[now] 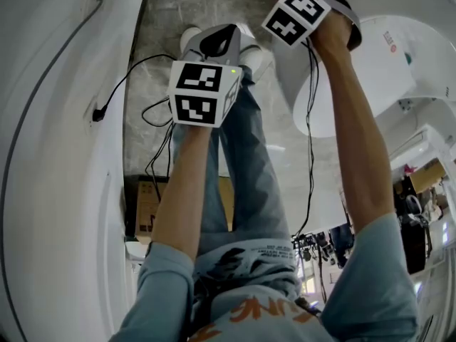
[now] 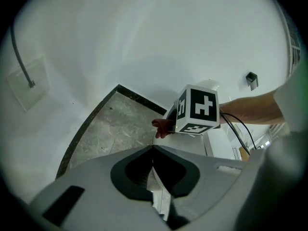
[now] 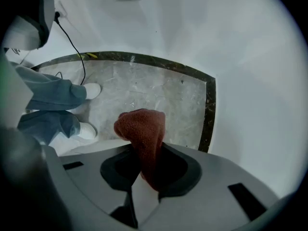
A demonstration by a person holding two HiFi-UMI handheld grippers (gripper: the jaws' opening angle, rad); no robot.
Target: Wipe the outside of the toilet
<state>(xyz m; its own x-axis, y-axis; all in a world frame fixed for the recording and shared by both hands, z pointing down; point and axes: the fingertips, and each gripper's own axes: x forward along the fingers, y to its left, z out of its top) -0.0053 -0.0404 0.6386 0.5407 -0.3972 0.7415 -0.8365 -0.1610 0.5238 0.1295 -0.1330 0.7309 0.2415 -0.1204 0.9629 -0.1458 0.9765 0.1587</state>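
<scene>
Left hand-held gripper (image 2: 153, 148) has its jaws closed tip to tip with nothing between them. It hangs over the grey stone floor (image 3: 154, 95), beside the person's jeans (image 1: 249, 162), and points toward the corner where the white wall (image 2: 144, 32) meets the floor's dark border.

The right hand-held gripper (image 3: 144, 150) is clamped on a dark red cloth (image 3: 143, 126). The cloth bunches up out of the jaws and folds over beyond their tips. In the head view this gripper is held out further than the left one, on an outstretched arm, at the upper edge of the white toilet (image 1: 377, 70), which fills that view's right side. The left gripper view shows the cloth right at the toilet's curved white body, just under the right gripper's marker cube (image 2: 198, 109); whether it presses on the surface cannot be told.

White shoes (image 3: 91, 90) stand on the floor near the toilet. A black cable (image 1: 311, 120) runs down alongside the right arm.
</scene>
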